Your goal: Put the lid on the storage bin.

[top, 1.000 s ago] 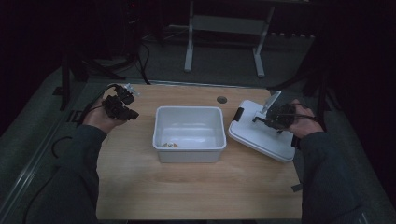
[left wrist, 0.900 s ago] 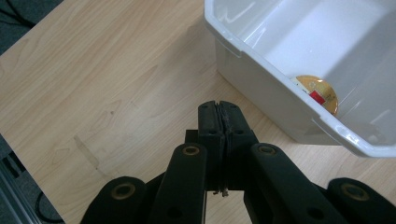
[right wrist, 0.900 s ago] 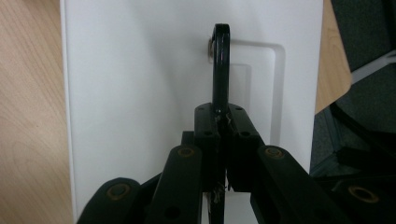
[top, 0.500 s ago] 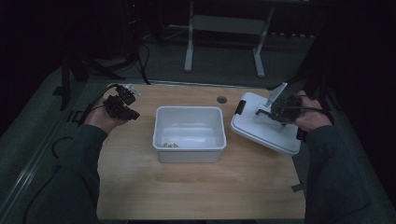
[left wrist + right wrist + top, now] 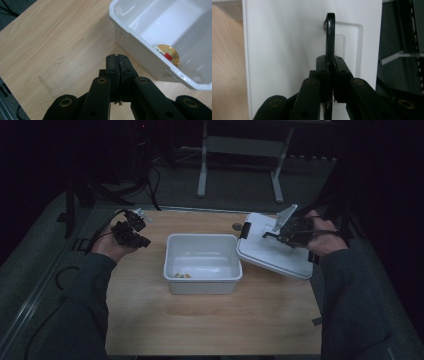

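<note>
Hands hold a gripper each over a wooden table (image 5: 210, 320) in a dim room. At left of the high view, the left gripper (image 5: 131, 231) hangs above the table's left edge, its jaws pressed together on nothing; in its own view the left gripper (image 5: 117, 60) points down at bare wood beside the bin. At centre sits an open white bin (image 5: 203, 281), with a small round gold-and-red item (image 5: 168, 53) lying in its near corner. At right, a white lid (image 5: 272, 255) rests tilted just beside the bin's right rim, one black latch (image 5: 245, 230) at its left end. The right gripper (image 5: 280, 235) is clamped on the lid's black handle (image 5: 330, 35), which stands up from a recessed panel in the lid's top, seen edge-on between the jaws in the right gripper view.
</note>
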A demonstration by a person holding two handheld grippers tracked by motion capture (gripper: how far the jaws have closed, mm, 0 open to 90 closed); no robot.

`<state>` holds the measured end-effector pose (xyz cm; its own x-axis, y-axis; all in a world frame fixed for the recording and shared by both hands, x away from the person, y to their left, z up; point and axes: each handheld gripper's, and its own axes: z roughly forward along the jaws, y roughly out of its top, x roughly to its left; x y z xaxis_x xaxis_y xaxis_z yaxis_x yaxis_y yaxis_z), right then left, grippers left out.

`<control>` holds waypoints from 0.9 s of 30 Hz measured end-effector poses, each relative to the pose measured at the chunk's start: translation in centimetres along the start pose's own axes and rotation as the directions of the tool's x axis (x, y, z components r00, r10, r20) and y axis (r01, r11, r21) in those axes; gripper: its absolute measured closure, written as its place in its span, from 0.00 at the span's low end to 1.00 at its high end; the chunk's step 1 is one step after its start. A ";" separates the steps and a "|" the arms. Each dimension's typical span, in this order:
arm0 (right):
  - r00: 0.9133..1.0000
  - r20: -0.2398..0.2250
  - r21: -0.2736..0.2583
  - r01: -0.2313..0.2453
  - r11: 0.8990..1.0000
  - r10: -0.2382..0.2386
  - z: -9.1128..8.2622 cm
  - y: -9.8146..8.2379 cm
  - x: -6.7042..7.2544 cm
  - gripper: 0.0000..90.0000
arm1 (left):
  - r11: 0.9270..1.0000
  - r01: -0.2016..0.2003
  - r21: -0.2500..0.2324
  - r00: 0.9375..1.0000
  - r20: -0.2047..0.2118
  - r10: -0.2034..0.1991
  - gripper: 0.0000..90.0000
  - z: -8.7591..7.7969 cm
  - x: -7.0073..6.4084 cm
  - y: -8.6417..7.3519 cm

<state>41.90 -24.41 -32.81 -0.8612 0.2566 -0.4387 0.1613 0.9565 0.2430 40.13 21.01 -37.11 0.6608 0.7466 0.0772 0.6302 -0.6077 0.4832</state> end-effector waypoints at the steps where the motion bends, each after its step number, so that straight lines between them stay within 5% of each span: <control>1: 1.000 -0.001 -0.002 0.009 1.000 -0.009 0.1 0.4 0.1 0.94 | 1.000 0.000 0.000 1.000 0.000 0.000 0.98 0.0 0.0 0.0; 13: 0.995 -0.033 -0.058 0.094 0.994 -0.096 1.2 5.3 1.8 0.94 | 1.000 0.002 -0.016 1.000 -0.009 -0.003 0.98 -0.1 0.0 0.0; 27: 0.977 -0.071 -0.090 0.195 0.977 -0.202 3.2 11.1 4.2 0.94 | 0.999 0.010 -0.036 1.000 -0.016 -0.010 0.98 0.0 0.0 0.2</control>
<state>41.61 -12.27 -34.74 -0.9080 0.0479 -0.4163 -0.0541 0.9717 0.2299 40.21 20.90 -37.00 0.6475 0.7571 0.0866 0.6216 -0.5905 0.5148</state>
